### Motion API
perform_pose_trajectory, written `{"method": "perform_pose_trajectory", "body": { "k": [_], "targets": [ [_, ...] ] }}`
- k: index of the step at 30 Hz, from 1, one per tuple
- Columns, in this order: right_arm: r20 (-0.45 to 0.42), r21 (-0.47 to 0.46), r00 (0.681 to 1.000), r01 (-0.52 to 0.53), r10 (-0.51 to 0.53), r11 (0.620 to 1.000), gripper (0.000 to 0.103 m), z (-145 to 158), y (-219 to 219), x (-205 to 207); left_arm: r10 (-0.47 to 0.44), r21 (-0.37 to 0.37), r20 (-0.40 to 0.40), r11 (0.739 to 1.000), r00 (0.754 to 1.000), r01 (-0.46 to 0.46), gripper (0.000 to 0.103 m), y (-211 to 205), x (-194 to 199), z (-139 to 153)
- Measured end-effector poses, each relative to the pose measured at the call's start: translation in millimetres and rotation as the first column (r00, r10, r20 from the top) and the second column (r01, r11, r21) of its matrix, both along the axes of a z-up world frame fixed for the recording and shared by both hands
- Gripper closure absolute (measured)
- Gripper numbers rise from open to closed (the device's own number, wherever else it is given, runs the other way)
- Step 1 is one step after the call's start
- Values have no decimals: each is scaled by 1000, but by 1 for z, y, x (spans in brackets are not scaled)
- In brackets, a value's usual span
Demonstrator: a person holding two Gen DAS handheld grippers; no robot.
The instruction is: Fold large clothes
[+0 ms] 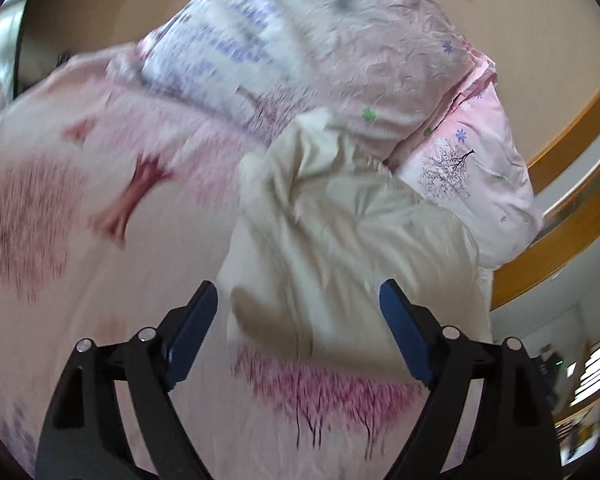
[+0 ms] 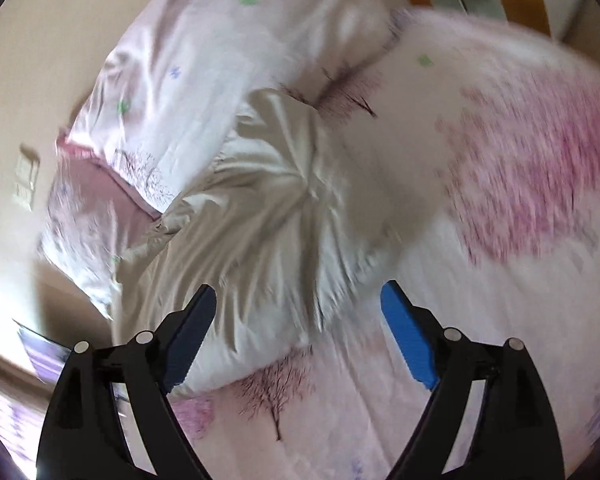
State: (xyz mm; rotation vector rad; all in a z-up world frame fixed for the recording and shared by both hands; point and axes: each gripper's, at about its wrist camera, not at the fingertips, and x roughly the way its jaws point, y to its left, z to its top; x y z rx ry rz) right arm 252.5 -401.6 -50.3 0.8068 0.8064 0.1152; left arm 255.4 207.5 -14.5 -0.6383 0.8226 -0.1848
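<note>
A crumpled cream-white garment (image 1: 340, 232) lies in a heap on a pink bedsheet (image 1: 80, 280) printed with pink trees. My left gripper (image 1: 298, 300) is open, its blue-padded fingers above the near end of the garment, holding nothing. In the right wrist view the same garment (image 2: 268, 216) lies bunched with creases running out from its middle. My right gripper (image 2: 298, 300) is open and empty, over the garment's near edge. Both views are motion-blurred.
A pink flowered pillow (image 1: 472, 184) and a bunched quilt (image 1: 300, 48) lie beyond the garment. A wooden bed frame (image 1: 556, 256) runs along the right. A beige wall with a switch plate (image 2: 26, 180) is at the left of the right wrist view.
</note>
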Motion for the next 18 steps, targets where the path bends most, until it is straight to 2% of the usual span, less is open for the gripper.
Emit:
{"method": "perform_pose_trajectory", "body": {
  "k": [5, 7, 14, 18],
  "targets": [
    [-56, 189, 998, 42, -32, 981, 18, -27, -13, 7, 47, -141, -48, 989, 998, -54, 20, 3, -16, -22],
    [-57, 226, 997, 67, -56, 972, 18, -33, -13, 10, 51, -193, -42, 979, 998, -58, 20, 0, -19, -28],
    [-60, 295, 994, 108, -95, 949, 18, -49, -9, 23, 51, -253, -72, 965, 996, -67, 20, -21, -2, -44],
    [-46, 280, 994, 108, -99, 954, 25, -46, -3, 28, 66, -276, -109, 957, 992, -94, 20, -28, 13, -54]
  ]
}}
